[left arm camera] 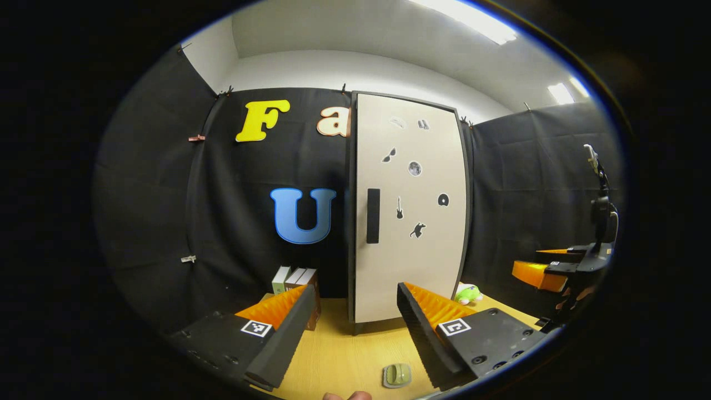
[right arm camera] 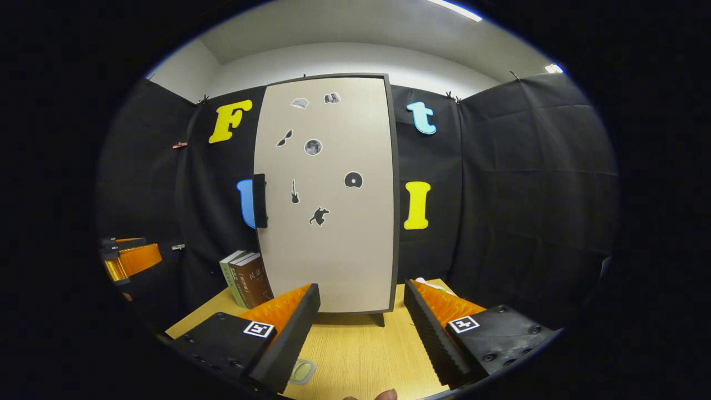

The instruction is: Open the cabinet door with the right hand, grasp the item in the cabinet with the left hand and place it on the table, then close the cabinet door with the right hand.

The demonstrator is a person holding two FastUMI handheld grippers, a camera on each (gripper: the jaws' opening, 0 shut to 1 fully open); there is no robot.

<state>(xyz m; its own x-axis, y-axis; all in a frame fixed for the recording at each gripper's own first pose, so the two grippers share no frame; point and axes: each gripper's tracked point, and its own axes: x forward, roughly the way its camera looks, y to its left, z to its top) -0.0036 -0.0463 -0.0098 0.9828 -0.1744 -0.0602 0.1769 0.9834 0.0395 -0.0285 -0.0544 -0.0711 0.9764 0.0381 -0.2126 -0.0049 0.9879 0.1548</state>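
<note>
Black cloth walls close in a booth around a pale wooden table, under a white ceiling with strip lights.

In the left gripper view, a tall cabinet stands on the table against the back cloth, its light door shut, with a dark vertical handle near the door's left edge and small dark stickers scattered over the panel. The left gripper is held in front of it with its fingers wide apart and nothing between them. A few books stand just left of the cabinet. A green plush toy lies on the table beside the cabinet's right foot. A small greenish object, perhaps a lidded dish, sits on the near table between the fingers. The right gripper shows at the far right, well apart from the cabinet.

In the right gripper view, the cabinet faces the camera with its door shut and the handle at the left edge. The right gripper is spread wide and holds nothing, short of the door. The books lean at the cabinet's lower left. The greenish object lies by the left finger. The left gripper shows at the far left edge. Whatever the cabinet holds is hidden behind the shut door.
</note>
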